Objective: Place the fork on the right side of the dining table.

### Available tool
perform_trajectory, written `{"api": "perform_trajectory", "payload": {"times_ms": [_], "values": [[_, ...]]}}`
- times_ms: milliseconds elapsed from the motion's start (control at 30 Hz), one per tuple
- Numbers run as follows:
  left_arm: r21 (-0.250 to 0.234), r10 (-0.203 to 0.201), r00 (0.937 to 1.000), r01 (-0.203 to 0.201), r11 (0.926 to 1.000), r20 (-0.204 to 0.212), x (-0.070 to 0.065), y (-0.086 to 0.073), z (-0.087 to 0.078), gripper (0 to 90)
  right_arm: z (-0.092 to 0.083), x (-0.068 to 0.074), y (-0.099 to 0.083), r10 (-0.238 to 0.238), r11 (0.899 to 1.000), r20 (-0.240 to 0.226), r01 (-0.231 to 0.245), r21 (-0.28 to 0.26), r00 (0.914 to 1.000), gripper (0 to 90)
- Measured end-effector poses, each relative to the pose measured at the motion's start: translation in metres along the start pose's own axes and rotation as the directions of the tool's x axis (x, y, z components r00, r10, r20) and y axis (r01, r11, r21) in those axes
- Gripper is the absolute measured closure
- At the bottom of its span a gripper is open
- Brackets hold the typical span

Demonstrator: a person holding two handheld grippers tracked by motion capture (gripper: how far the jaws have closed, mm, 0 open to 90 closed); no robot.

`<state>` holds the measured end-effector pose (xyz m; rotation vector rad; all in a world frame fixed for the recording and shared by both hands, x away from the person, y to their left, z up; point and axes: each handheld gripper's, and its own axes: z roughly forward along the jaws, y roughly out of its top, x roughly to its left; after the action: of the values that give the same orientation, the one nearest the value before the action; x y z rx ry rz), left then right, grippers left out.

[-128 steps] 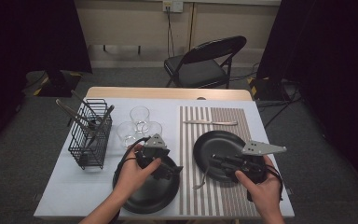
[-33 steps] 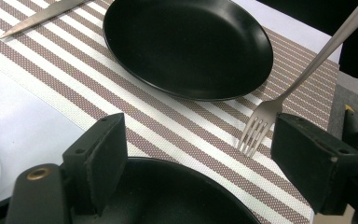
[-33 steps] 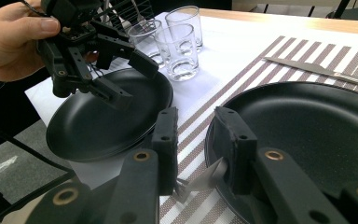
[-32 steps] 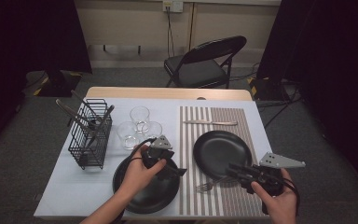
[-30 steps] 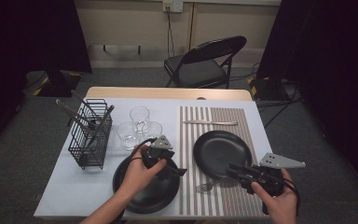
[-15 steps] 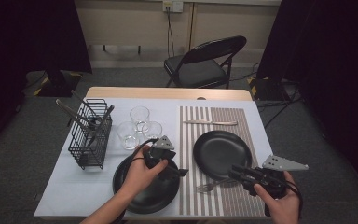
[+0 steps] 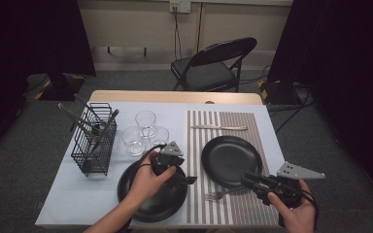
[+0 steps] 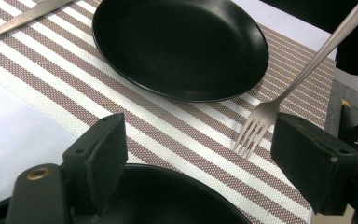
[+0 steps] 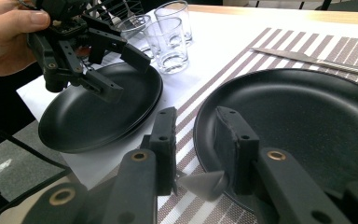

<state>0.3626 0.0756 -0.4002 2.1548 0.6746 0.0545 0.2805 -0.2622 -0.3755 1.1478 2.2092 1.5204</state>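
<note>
My right gripper [image 7: 246, 180] [image 9: 196, 116] is shut on the handle end of a silver fork [image 7: 217, 195] [image 8: 261, 116]. The fork slants down to the left, its tines touching the striped placemat [image 7: 223, 213] just in front of a black plate [image 7: 230, 160] [image 9: 298, 121]. My left gripper [image 7: 184, 172] [image 8: 196, 154] hovers open over a second black plate [image 7: 145, 199] [image 9: 88, 121] at the near left, nothing between its jaws. A second rim shows under that plate.
A knife [image 7: 218, 127] lies on the mat beyond the plate. Three glasses [image 7: 145, 131] stand mid-table, next to a black wire basket [image 7: 94, 141] holding utensils at the left. A folding chair [image 7: 209, 63] stands beyond the table's far edge.
The right gripper has moved from above the plate on the mat to its near right side, and the fork now lies farther right. Over the last second both hands have barely moved.
</note>
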Motion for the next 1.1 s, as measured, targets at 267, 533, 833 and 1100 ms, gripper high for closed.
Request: {"api": "perform_trajectory", "payload": {"times_ms": [267,533,833,1100], "values": [[0.007,0.007,1.0,-0.007,1.0,0.005,-0.001,0.001,0.001,18.4,-0.003,-0.001,-0.001,0.008,1.0,0.004,-0.008,-0.004,1.0,69.1],[0.007,0.007,0.9999,-0.007,1.0,0.009,-0.002,0.0,0.004,18.4,-0.003,-0.006,-0.005,0.017,1.0,0.03,-0.017,-0.001,0.9994,67.8],[0.009,0.017,0.9997,-0.017,0.9998,0.015,-0.003,0.0,0.001,18.5,0.0,-0.011,-0.011,0.021,1.0,0.036,-0.022,0.02,0.9991,66.2],[0.008,0.024,0.9996,-0.024,0.9997,0.013,-0.001,-0.001,-0.003,18.5,0.005,-0.011,-0.014,0.004,1.0,0.042,-0.005,0.024,0.9991,60.9]]}}
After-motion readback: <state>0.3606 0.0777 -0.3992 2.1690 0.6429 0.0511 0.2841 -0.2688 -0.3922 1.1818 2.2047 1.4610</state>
